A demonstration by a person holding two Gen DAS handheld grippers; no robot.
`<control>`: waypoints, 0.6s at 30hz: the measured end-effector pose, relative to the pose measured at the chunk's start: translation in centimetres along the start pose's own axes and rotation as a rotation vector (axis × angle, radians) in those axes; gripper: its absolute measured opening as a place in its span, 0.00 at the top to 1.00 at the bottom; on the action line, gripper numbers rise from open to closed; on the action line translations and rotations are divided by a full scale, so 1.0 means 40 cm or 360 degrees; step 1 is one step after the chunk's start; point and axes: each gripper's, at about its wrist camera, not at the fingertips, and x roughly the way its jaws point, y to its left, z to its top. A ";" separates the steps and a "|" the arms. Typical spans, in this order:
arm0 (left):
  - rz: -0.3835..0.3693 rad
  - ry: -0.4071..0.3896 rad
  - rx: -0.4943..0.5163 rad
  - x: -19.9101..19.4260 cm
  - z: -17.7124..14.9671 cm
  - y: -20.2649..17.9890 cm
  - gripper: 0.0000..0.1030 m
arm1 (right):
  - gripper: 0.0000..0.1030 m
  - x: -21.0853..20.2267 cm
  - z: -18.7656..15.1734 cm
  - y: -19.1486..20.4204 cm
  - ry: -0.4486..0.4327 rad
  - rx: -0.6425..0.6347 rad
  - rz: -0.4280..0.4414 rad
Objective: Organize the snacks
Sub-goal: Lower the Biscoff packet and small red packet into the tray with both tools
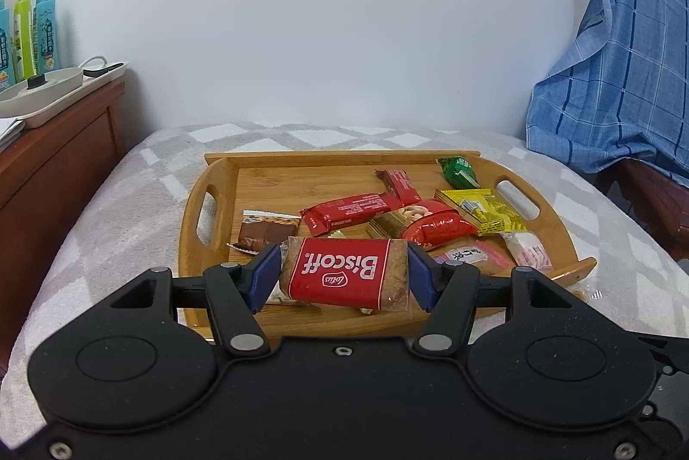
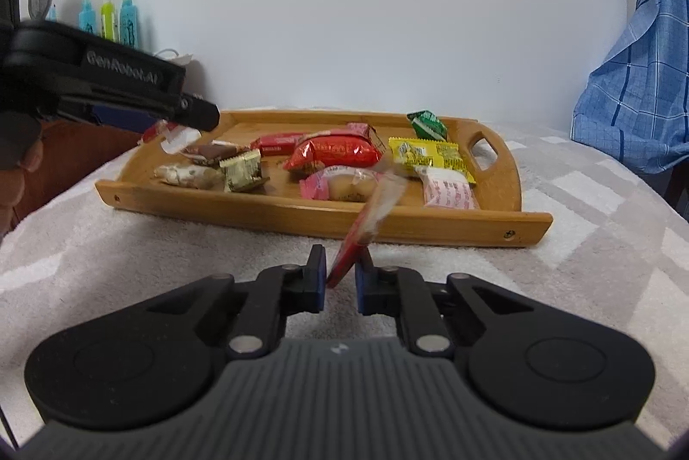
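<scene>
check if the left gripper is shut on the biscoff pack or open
Shut on it: the left gripper has both blue pads pressed against the ends of the Biscoff pack.

Left wrist view close over wooden tray (image 1: 224, 158), right wrist view lower, farther back, both facing it

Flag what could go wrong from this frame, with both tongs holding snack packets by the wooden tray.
1. The right tongs pinch only the bottom end of a red-wrapped snack packet; it leans and looks blurred, so it may slip out.
2. The left tongs squeeze the red Lotus Biscoff biscuit packet across its ends; the biscuits could crack.
3. The bamboo tray with handles is crowded, so a dropped packet could knock the shiny red peanut bag or its neighbours.
</scene>
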 end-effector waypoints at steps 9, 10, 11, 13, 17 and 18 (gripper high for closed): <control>-0.0041 -0.0018 -0.0011 -0.032 0.011 0.006 0.42 | 0.92 -0.047 0.061 -0.014 -0.0013 0.0195 0.0028; -0.0045 -0.0025 -0.0002 -0.038 0.012 0.007 0.42 | 0.93 -0.053 0.079 -0.017 -0.0027 0.0227 0.0042; -0.0047 -0.0036 0.0001 -0.045 0.013 0.010 0.42 | 0.93 -0.060 0.099 -0.019 -0.0046 0.0255 0.0057; -0.0046 -0.0054 -0.0013 -0.054 0.017 0.018 0.42 | 0.92 -0.067 0.141 -0.024 -0.0074 0.0298 0.0086; -0.0053 -0.0065 -0.0073 -0.055 0.035 0.036 0.42 | 0.92 -0.070 0.209 -0.029 -0.0154 0.0371 0.0150; -0.0037 -0.0066 -0.0074 -0.051 0.040 0.037 0.42 | 0.92 -0.064 0.219 -0.026 -0.0186 0.0340 0.0140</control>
